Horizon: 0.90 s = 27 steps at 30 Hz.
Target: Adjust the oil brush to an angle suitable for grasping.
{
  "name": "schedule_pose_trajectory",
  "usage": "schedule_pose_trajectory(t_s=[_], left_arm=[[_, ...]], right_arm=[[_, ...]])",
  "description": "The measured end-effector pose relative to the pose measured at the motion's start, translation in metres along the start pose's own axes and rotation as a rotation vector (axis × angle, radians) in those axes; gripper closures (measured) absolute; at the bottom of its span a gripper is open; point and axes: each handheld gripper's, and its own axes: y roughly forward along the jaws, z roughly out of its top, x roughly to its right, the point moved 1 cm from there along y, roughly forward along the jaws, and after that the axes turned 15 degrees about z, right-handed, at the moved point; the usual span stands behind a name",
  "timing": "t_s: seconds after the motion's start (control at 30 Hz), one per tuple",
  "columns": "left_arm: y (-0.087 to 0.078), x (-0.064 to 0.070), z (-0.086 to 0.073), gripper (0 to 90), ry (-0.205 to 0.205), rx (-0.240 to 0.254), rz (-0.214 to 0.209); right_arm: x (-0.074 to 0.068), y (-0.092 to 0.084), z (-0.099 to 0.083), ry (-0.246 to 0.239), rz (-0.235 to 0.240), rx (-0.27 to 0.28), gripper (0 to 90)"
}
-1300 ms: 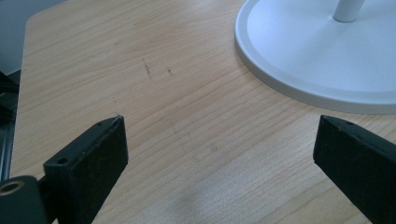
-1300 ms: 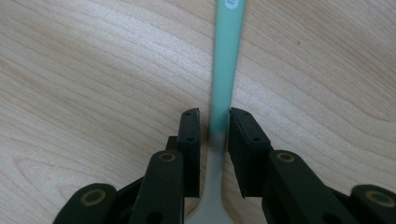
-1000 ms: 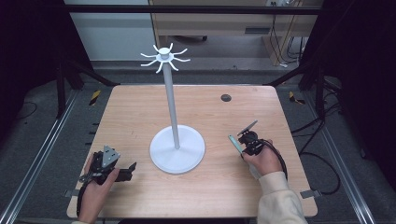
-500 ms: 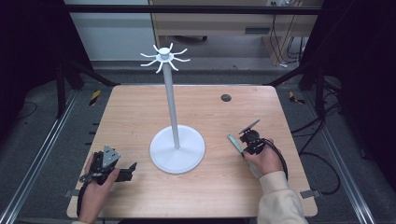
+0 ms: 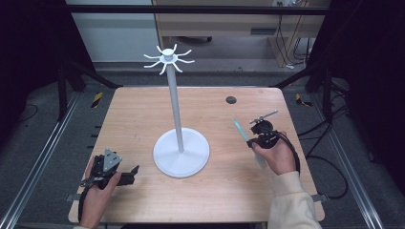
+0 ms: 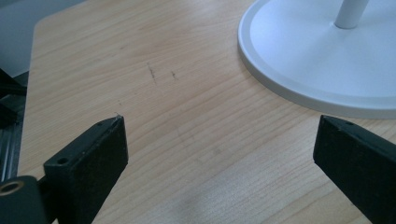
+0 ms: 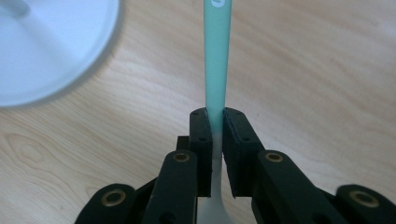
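Note:
A white stand (image 5: 174, 109) rises from a round base (image 5: 181, 152) at the table's middle, with a ring of hooks (image 5: 167, 56) on top. To its right, my right gripper (image 5: 251, 142) is shut on a slim utensil (image 5: 240, 130), teal at the far end and white nearer the hand. In the right gripper view the jaws of the right gripper (image 7: 215, 114) clamp the utensil's handle (image 7: 217, 60), which points away over bare wood, the base (image 7: 51, 46) at upper left. My left gripper (image 5: 133, 175) lies open near the front left; between the tips of the left gripper (image 6: 219, 126) is bare wood, the base (image 6: 317, 60) just beyond.
A small dark round fitting (image 5: 231, 99) is set into the wooden table (image 5: 129, 119) at the back right. Metal rails run along both sides of the table, and cables trail off to the right.
My right gripper has shifted a little farther from the person, carrying the utensil with it. The left gripper has stayed where it was.

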Motion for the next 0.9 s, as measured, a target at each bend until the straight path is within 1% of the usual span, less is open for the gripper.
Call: schedule_pose_trajectory(t_s=[0.03, 0.1, 0.17, 0.27, 0.33, 0.4, 0.43, 0.5, 0.6, 0.7, 0.8, 0.9], left_arm=[[-0.001, -0.001, 0.000, 2.7, -0.001, 0.002, 0.004], [-0.001, -0.001, 0.000, 2.7, -0.005, 0.011, 0.006], [-0.002, -0.001, 0.001, 2.7, -0.005, 0.017, 0.008], [-0.003, -0.001, 0.001, 2.7, -0.001, 0.015, 0.007], [-0.002, -0.001, 0.001, 2.7, 0.000, 0.014, 0.005], [-0.002, 0.000, 0.001, 2.7, -0.005, 0.018, 0.002], [-0.002, 0.000, 0.002, 2.7, -0.003, 0.019, 0.000], [-0.002, 0.000, 0.002, 2.7, -0.002, 0.023, -0.002], [-0.001, 0.000, 0.002, 2.7, -0.003, 0.023, -0.002], [-0.001, 0.001, 0.003, 2.7, -0.004, 0.024, -0.002], [-0.002, 0.001, 0.003, 2.7, -0.004, 0.025, 0.000], [-0.002, 0.001, 0.003, 2.7, -0.001, 0.026, 0.000]], right_arm=[[-0.002, -0.004, 0.004, -0.015, 0.001, 0.013, 82.5], [-0.005, -0.012, 0.012, -0.020, 0.008, 0.045, 82.5], [-0.008, -0.022, 0.023, -0.036, 0.017, 0.085, 82.5], [-0.010, -0.033, 0.037, -0.048, 0.026, 0.133, 82.5], [-0.012, -0.040, 0.045, -0.057, 0.043, 0.197, 82.5], [-0.013, -0.043, 0.047, -0.063, 0.074, 0.248, 82.5], [-0.014, -0.044, 0.047, -0.071, 0.081, 0.265, 82.5], [-0.015, -0.049, 0.046, -0.071, 0.080, 0.297, 82.5], [-0.019, -0.056, 0.043, -0.076, 0.090, 0.342, 82.5], [-0.025, -0.065, 0.044, -0.093, 0.092, 0.399, 82.5], [-0.034, -0.071, 0.045, -0.125, 0.087, 0.436, 82.5], [-0.043, -0.076, 0.048, -0.153, 0.094, 0.471, 82.5]])
